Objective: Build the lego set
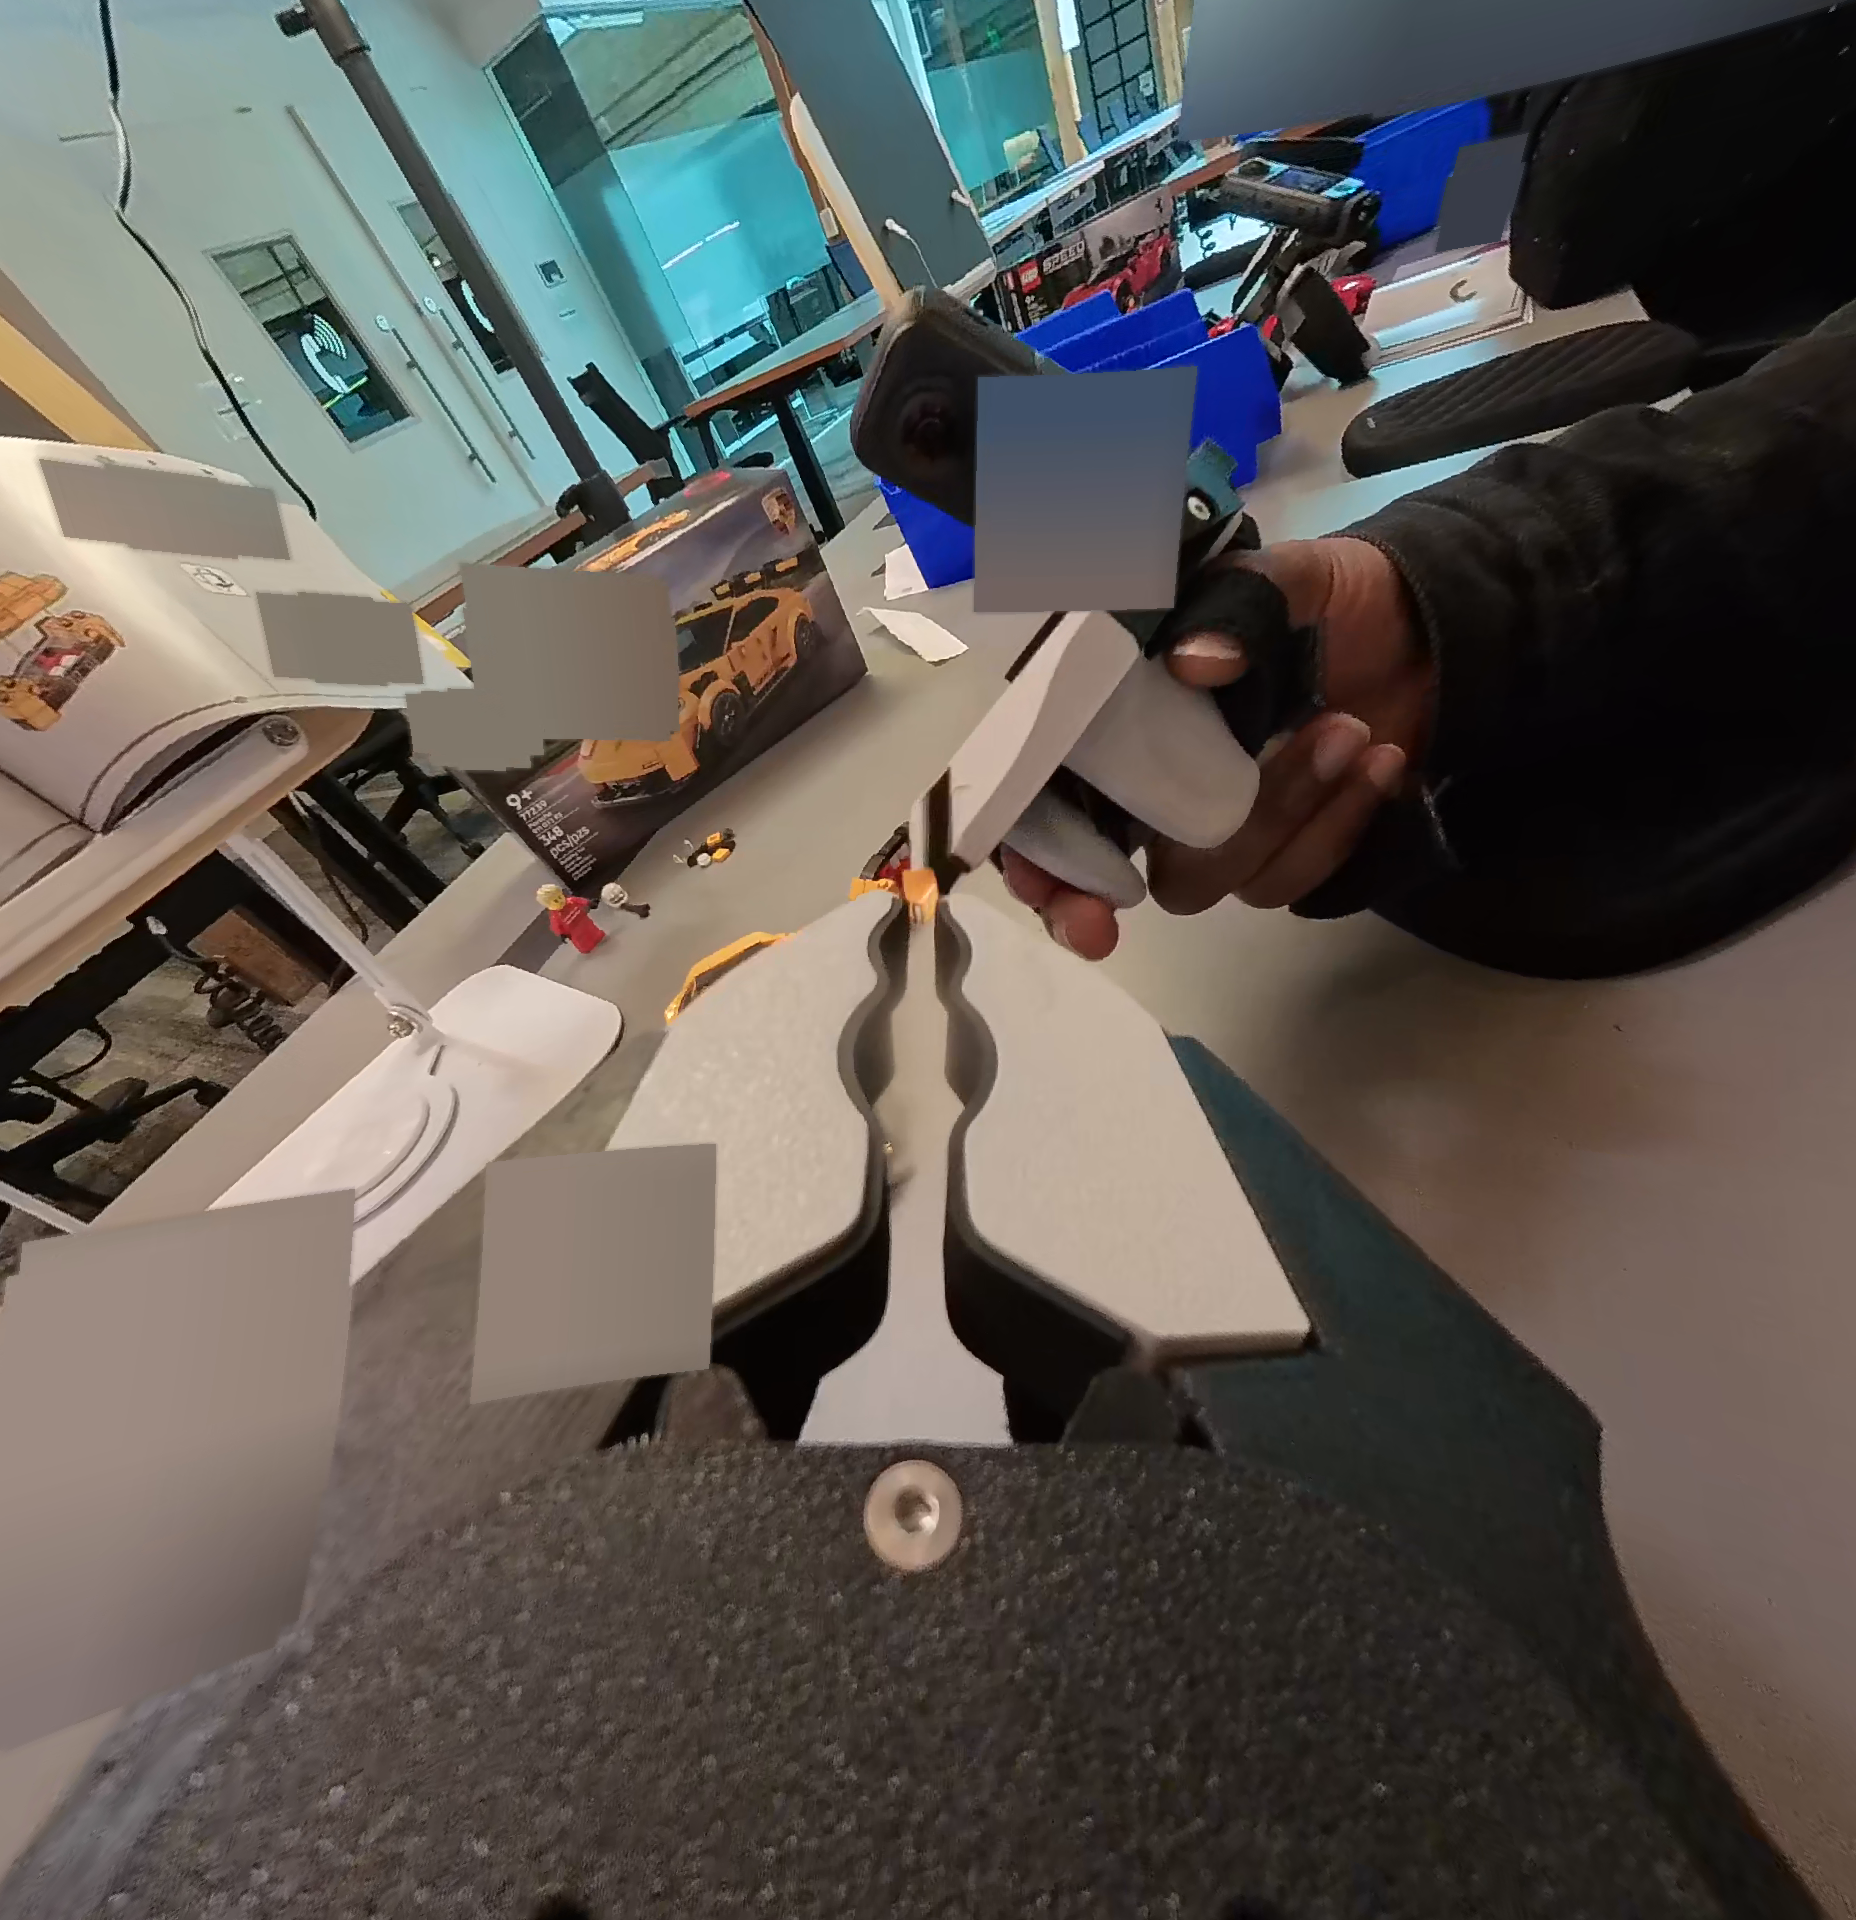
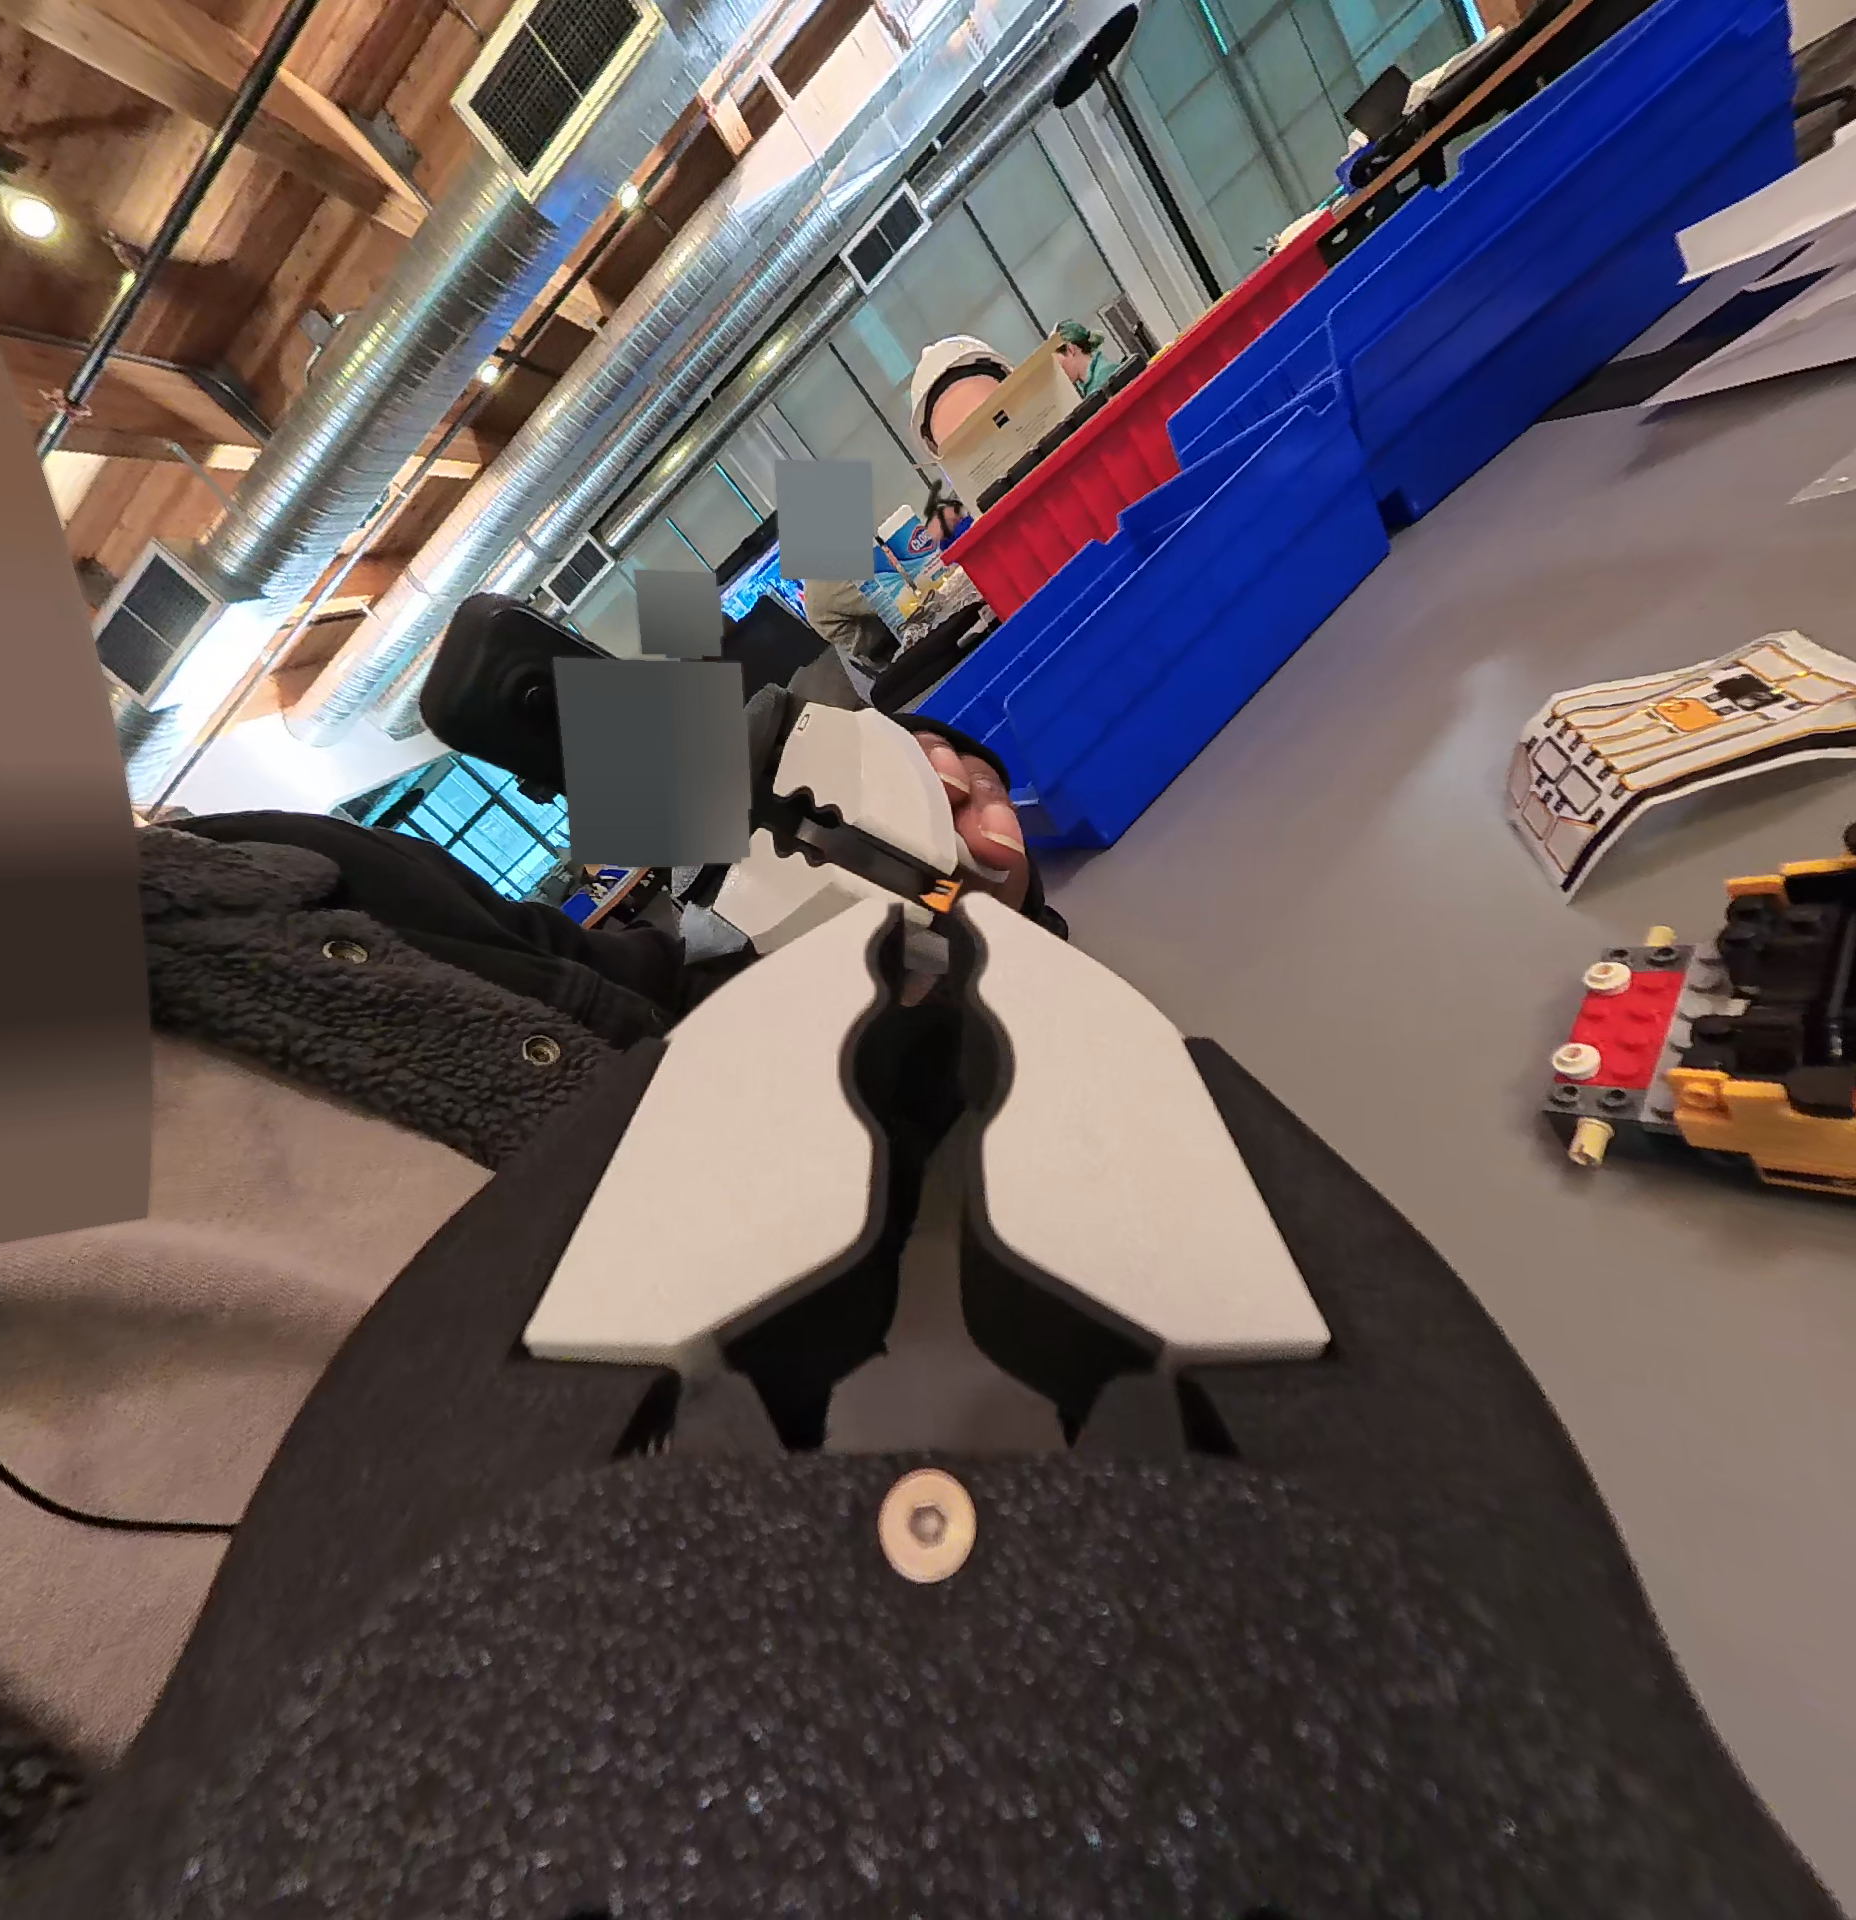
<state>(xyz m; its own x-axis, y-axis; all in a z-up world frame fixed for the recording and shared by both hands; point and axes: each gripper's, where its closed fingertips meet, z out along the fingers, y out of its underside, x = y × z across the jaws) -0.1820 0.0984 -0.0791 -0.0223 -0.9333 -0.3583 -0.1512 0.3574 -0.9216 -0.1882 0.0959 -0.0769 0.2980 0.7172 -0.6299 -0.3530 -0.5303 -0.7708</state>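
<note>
Grey table [image 1: 1526, 1299] fills both views, gripper bodies big in the foreground. Blue bins [image 2: 1267, 582] along the far side, a red bin [image 2: 1100, 468] behind them. Lego box [image 1: 695, 675] with a yellow car picture stands on the table in the left wrist view, an open instruction booklet [image 1: 103, 665] on a stand at far left. Partly built car [image 2: 1755, 1049], yellow and black with a red plate, sits on the table well to the right of the right gripper; a sticker sheet [image 2: 1682, 748] lies just beyond it. Left gripper [image 1: 919, 914] and right gripper [image 2: 929, 925] meet tip to tip above the table, each held in a hand, right hand [image 1: 1298, 748], left hand [image 2: 991, 821]. Between them a small orange brick [image 1: 920, 888]: the right gripper's fingers are pinched on it, and the left one's tips look closed on it from below, fingers nearly together. In the right wrist view the same brick shows at the left gripper's tip. A red minifigure [image 1: 571, 914] and loose small parts [image 1: 711, 847] stand near the box. A yellow curved piece [image 1: 721, 971] lies just left of the left gripper's finger.
</note>
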